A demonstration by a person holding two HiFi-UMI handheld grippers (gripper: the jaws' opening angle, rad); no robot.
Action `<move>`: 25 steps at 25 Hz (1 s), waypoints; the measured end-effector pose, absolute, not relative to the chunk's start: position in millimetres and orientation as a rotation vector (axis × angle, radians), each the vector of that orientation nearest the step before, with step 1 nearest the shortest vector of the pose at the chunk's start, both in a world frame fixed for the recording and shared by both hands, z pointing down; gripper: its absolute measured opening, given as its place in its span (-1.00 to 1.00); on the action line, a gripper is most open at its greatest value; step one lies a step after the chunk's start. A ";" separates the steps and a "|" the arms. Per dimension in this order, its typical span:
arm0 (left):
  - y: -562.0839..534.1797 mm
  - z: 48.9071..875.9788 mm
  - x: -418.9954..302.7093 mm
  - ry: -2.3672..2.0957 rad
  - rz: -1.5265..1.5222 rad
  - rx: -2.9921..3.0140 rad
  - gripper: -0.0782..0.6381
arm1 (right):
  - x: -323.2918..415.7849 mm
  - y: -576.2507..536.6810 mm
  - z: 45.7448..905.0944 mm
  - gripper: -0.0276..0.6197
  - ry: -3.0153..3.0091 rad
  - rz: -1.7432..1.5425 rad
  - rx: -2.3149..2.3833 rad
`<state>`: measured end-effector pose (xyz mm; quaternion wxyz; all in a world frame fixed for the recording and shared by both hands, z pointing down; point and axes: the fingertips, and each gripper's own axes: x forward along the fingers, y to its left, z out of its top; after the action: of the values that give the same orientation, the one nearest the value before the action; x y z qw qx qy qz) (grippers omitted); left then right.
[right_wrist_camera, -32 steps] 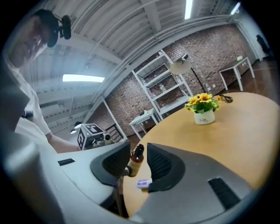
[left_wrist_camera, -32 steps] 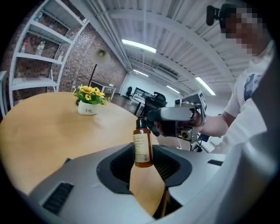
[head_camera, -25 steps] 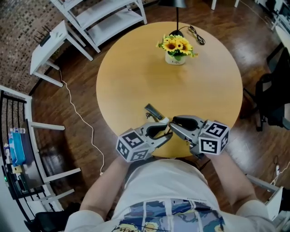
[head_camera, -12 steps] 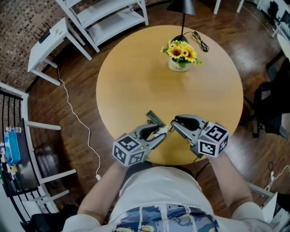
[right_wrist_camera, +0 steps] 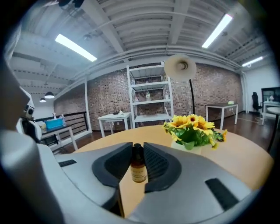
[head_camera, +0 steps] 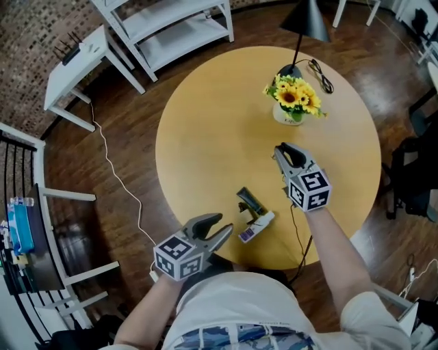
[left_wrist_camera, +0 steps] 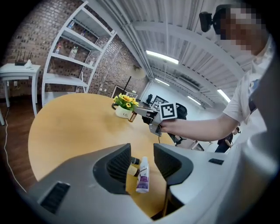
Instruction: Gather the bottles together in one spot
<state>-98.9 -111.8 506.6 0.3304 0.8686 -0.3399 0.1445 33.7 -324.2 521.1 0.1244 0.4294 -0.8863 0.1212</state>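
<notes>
A white bottle with a purple label (head_camera: 255, 227) (left_wrist_camera: 142, 175) lies near the round table's (head_camera: 205, 123) front edge. A dark bottle with a yellowish label (head_camera: 250, 202) (left_wrist_camera: 131, 169) lies just beyond it, touching or nearly so. My left gripper (head_camera: 220, 227) (left_wrist_camera: 142, 159) hangs open at the table's edge, short of both bottles, with nothing between its fingers. My right gripper (head_camera: 279, 149) (right_wrist_camera: 138, 153) is farther in, near the flowers, and is shut on a small amber bottle with a black cap (right_wrist_camera: 138, 168) (left_wrist_camera: 130, 117), held upright.
A white pot of sunflowers (head_camera: 293, 102) (right_wrist_camera: 192, 129) stands at the table's far right, a black lamp (head_camera: 306, 20) and its cable (head_camera: 321, 68) behind it. White shelving (head_camera: 164, 27) and a white side table (head_camera: 75, 61) stand beyond the table's left.
The grippers were close together at the front edge. The left one let go of the white bottle and drew back. The right one moved toward the flowers with the amber bottle.
</notes>
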 end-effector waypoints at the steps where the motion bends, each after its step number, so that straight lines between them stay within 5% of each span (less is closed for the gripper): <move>1: -111.7 510.2 -107.0 -0.891 0.383 2.261 -0.35 | 29.8 -336.4 528.7 -0.65 -2.562 0.325 1.282; 25: -141.2 543.2 -142.6 -0.770 0.406 2.225 -0.35 | 37.2 -415.3 611.2 -0.60 -2.324 0.332 1.577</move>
<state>-142.6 -141.2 543.2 0.3676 0.8661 -0.2996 0.1581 37.2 -415.3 611.2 0.1564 0.5507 -0.8117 0.1158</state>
